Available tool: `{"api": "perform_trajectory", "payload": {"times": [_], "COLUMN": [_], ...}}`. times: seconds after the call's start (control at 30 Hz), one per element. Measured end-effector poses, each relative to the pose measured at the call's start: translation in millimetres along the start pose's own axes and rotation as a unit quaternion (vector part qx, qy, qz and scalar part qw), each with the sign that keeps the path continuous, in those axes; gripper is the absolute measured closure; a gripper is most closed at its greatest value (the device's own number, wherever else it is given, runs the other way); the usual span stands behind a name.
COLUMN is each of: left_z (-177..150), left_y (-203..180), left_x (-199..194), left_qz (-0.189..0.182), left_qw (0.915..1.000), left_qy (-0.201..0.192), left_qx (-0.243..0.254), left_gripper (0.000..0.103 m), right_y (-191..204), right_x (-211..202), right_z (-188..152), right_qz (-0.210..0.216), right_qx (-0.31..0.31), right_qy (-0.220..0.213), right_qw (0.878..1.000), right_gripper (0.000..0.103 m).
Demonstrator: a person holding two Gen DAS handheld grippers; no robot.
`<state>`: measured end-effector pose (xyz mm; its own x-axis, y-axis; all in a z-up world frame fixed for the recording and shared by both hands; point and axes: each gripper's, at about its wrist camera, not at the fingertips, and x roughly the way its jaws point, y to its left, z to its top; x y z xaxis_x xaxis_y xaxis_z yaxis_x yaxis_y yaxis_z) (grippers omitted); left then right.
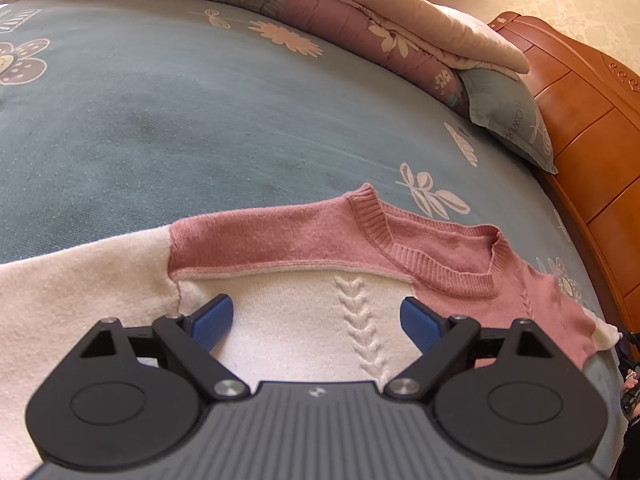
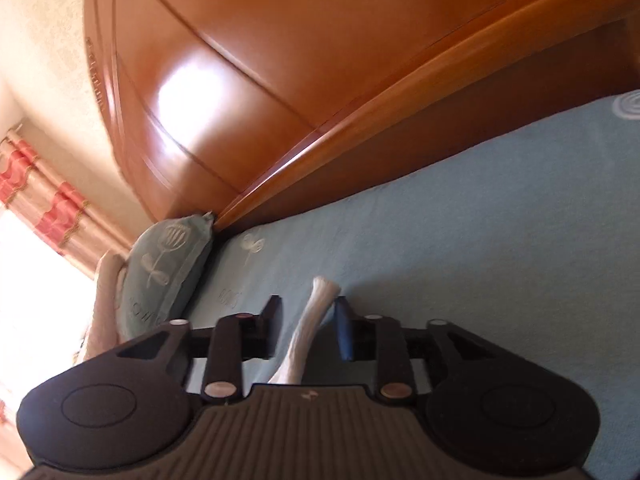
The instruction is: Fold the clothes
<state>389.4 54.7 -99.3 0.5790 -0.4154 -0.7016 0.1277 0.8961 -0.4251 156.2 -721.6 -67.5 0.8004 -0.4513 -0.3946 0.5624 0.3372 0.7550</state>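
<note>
Two claws, one sweater, one bed.

- Bed (image 1: pixel 200 120): blue flowered sheet, wide and bare across the middle. A folded quilt (image 1: pixel 320 12) runs along the far edge, and a grey-green pillow (image 1: pixel 508 120) sits in the corner against the wooden headboard (image 1: pixel 580 100).
- Sweater (image 1: pixel 300 240): cream body, pink yoke. It lies flat on the sheet near the bed's near edge, neckline (image 1: pixel 452 272) turned toward the headboard side, one cream sleeve running off toward the opposite side.
- Sleeve end (image 2: pixel 300 344): a thin cream strip of knit, standing up between the right claw's fingers above the sheet, close by the headboard end of the bed.
- Left gripper (image 1: pixel 316 320): released, spread wide, hanging just over the cream chest panel with the cable stitch between its blue pads (image 1: pixel 212 320). It grasps nothing.
- Right gripper (image 2: pixel 308 306): part open. The strip leans against the blue finger only; the other finger stands clear of it. Nothing is clamped.

Risks, as I judge them:
- The strip is loose. Any sideways carry now likely drops it short, and the sleeve lands twisted or bunched instead of across the body.
- Nothing pins the body. If the right claw bites and pulls, the whole sweater may drag over the slick sheet and skew toward the bed's edge.
- Soft knit stretches. A hard tug could pull the shoulder seam crooked and spoil the fold line.
- The left pads could snag the raised cable stitch if they close low.
</note>
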Motion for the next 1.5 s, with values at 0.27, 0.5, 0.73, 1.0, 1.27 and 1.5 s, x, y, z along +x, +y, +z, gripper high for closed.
{"api": "perform_trajectory", "payload": {"times": [0.27, 0.5, 0.73, 1.0, 1.27, 1.5], "left_z": [-1.1, -2.9, -3.4, -4.4, -5.6, -7.9], "left_y": [-1.7, -1.6, -0.1, 1.2, 0.2, -4.8], "left_x": [1.1, 0.4, -0.2, -0.3, -1.1, 1.3], "left_qz": [0.001, -0.001, -0.007, -0.012, -0.01, -0.007], "left_qw": [0.9999, 0.9999, 0.9999, 0.9998, 0.9998, 0.9994], "left_qy": [0.001, -0.002, -0.003, -0.006, -0.007, -0.008], "left_qx": [0.011, 0.013, 0.014, 0.014, 0.016, 0.034], "left_gripper": [0.011, 0.01, 0.01, 0.01, 0.009, 0.004], "right_y": [82.7, 161.2, 162.1, 170.2, 158.1, 162.8], "right_x": [-7.4, 35.1, 62.8, 1.4, -0.7, -34.6], "right_z": [-32.9, -103.4, -130.7, -139.9, -178.8, -187.7], "right_qz": [0.028, 0.079, 0.054, 0.147, 0.083, 0.078], "right_qx": [-0.212, -0.317, -0.363, -0.381, -0.424, -0.485], "right_qy": [0.142, 0.294, 0.276, 0.353, 0.339, 0.364], "right_qw": [0.967, 0.898, 0.888, 0.842, 0.836, 0.791], "right_gripper": [0.008, 0.001, 0.0, 0.0, 0.0, 0.0]}}
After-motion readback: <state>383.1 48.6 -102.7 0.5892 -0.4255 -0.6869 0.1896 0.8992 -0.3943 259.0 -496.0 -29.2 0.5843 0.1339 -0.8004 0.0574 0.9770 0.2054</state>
